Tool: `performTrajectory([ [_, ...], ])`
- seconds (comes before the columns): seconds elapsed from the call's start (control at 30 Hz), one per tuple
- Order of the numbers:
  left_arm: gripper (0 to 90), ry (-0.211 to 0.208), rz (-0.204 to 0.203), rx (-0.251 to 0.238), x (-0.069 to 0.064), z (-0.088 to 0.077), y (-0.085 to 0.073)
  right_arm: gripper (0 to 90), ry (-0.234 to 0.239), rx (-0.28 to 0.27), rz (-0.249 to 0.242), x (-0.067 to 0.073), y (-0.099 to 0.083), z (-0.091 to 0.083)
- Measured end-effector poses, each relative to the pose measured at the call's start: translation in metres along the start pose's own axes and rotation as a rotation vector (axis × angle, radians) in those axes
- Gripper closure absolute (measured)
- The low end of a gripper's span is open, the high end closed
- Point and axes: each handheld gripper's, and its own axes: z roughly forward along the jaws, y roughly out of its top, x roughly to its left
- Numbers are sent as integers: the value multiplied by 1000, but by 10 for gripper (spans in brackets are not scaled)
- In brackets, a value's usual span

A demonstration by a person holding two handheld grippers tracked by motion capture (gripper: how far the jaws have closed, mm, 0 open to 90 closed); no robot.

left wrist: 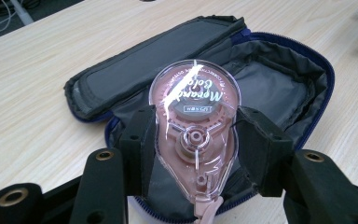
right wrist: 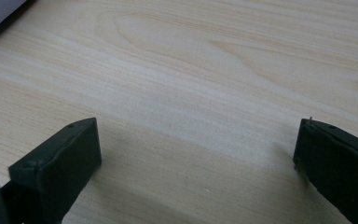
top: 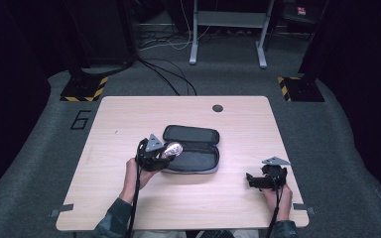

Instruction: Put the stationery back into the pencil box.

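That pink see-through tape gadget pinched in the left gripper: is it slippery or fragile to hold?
Probably a bit slippery: the correction tape dispenser has a glossy clear shell that glares under the light, and the left gripper pinches only its curved sides. It looks like thin hollow plastic, so likely light and stiff, though hard squeezing might crack it. If dropped, the open pencil case below would likely cushion it.

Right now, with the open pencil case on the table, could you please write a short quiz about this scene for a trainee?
1. True or false: the left gripper is shut on the pink correction tape dispenser.
2. Where is the dispenser? A: above the open pencil case; B: flat on the table; C: on the floor.
3. How do the jaws of the right gripper stand, and what is between them?

Key: 1 true. 2 A. 3 Wide apart, with only bare table between them.
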Motion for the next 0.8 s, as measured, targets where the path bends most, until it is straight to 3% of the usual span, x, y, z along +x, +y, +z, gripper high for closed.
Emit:
performTrajectory([
  [0.5,499,-31,25,25,-4,22,10,2,0,0,0,0,0,0],
  [0.53,498,-35,11,25,-5,25,11,2,0,-1,0,0,0,0],
  [0.57,498,-34,29,31,-4,26,12,2,0,0,0,0,0,0],
  [0.8,498,-46,22,43,-9,38,14,2,0,0,0,0,0,0],
])
